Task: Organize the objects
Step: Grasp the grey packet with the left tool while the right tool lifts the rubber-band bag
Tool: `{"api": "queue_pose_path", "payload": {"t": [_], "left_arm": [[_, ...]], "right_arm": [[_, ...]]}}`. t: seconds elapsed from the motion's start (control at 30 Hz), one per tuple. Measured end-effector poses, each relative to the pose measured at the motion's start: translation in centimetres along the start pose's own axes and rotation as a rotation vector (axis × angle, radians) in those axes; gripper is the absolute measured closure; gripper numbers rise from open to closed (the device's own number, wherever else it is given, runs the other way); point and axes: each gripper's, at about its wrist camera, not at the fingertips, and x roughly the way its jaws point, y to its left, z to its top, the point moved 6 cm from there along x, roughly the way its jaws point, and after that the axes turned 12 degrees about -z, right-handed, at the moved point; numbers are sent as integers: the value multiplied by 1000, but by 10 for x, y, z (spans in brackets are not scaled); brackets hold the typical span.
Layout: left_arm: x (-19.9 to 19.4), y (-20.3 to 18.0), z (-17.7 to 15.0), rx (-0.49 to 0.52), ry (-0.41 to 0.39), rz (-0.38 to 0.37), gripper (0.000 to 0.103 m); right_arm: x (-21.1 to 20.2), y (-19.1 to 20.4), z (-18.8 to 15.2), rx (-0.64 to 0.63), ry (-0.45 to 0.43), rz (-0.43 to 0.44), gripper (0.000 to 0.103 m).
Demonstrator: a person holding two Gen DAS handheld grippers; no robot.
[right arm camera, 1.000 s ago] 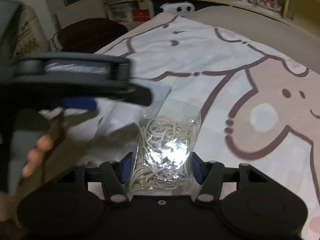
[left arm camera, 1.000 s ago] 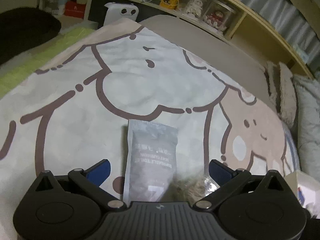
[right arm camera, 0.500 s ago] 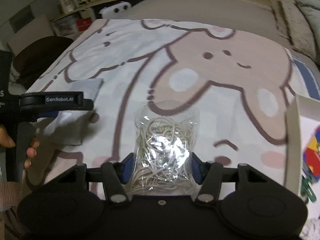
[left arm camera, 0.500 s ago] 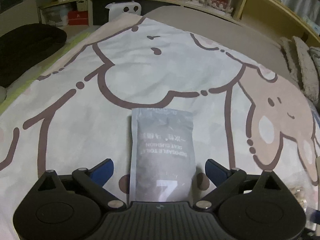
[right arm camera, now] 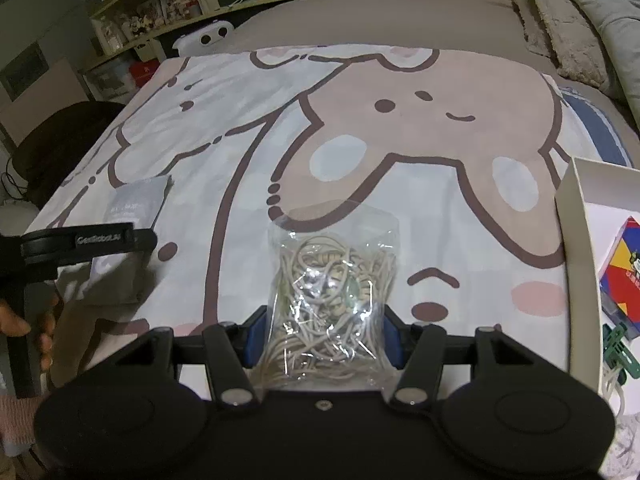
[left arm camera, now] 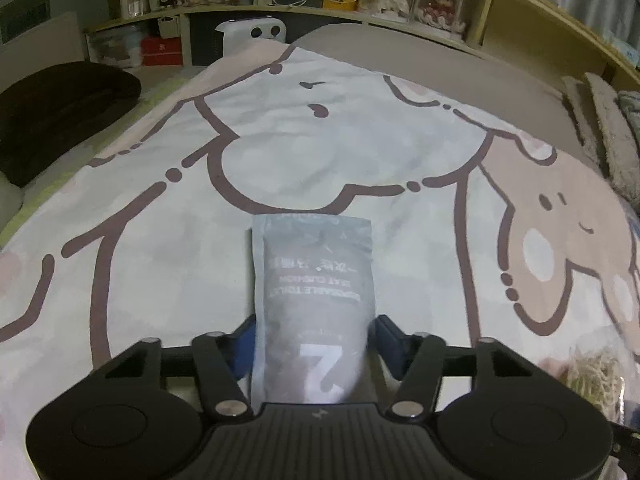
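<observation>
In the left wrist view the left gripper [left arm camera: 314, 344] has its blue pads pressed against both long edges of a grey pouch [left arm camera: 314, 296], so it is closed on it. The pouch is a flat, matte, rectangular sachet with white lettering across its middle and a large white "2" at the near end, all reading upside down from here; its far end lies over the blanket [left arm camera: 160, 240], a pale cover printed with brown-outlined cartoon animals. At the lower right edge a bag [left arm camera: 596, 372] of pale bands shows, blurred. In the right wrist view the right gripper [right arm camera: 322, 332] is closed on that bag [right arm camera: 334, 304], one blue pad at each side: it is a clear, crinkled plastic bag stuffed with tangled beige rubber bands, glinting in places, its top reaching over the blanket [right arm camera: 360, 80]. To the left, the left gripper [right arm camera: 86, 242] appears side-on with a hand [right arm camera: 24, 328] on its handle and the pouch [right arm camera: 136, 204] sticking out beyond it. At the right edge stands a white box [right arm camera: 576, 264] with its near wall upright; inside lie a colourful packet [right arm camera: 622, 276] and a green clip [right arm camera: 618, 346], with a pale cord below them.
</observation>
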Motion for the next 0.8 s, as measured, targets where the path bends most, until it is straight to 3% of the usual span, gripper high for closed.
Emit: {"api": "queue_pose_path", "payload": {"t": [0.23,0.8], "left_arm": [[-20,-18,4,28,-32,-75,47],[-84,-78,13,152,-150,-231,47]], "right_arm": [[-6,-12,7,23,-44,-12,46],[-68,-59,34,110,-211,-45,46]]}}
